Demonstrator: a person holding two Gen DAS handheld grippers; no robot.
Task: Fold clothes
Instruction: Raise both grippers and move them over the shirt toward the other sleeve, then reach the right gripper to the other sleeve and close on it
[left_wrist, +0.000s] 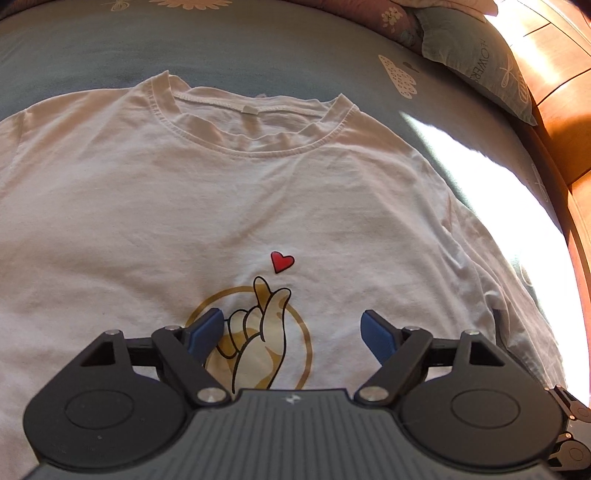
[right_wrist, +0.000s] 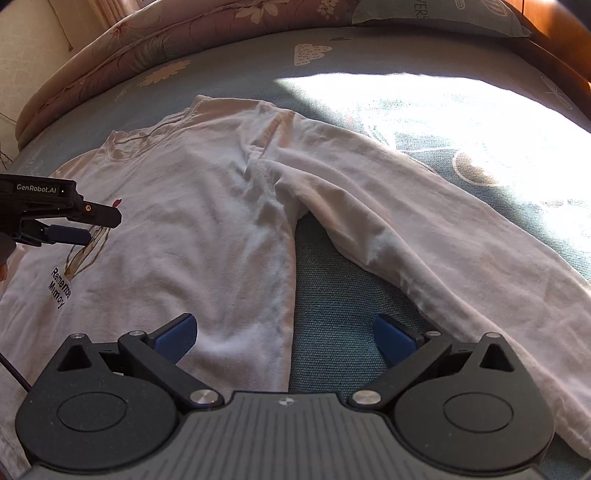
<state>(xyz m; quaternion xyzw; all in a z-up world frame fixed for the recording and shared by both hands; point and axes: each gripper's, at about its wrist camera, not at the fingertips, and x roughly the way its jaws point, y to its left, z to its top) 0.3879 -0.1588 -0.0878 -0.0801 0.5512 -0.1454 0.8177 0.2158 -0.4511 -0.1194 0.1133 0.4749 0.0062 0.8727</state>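
Shirt (left_wrist: 207, 192) first: a white long-sleeved top lies face up and spread flat on the bed (left_wrist: 295, 55), collar away from the camera, with a printed hand-and-heart picture on the chest. No fold looks made yet; the body is open and the sleeve (right_wrist: 424, 229) on the sunlit side stretches out at an angle, so all the folding seems left to do. The left gripper (left_wrist: 291, 332) hangs over the print with its jaws wide and nothing between them. The right gripper (right_wrist: 284, 338) is also wide and empty, poised over the side seam near the armpit (probably lining up a first grab). The bed has a blue-green patterned sheet, a pillow (left_wrist: 476, 62) by a wooden headboard (left_wrist: 554, 122), a flowered quilt (right_wrist: 147, 48), and hard sunlight across one side.
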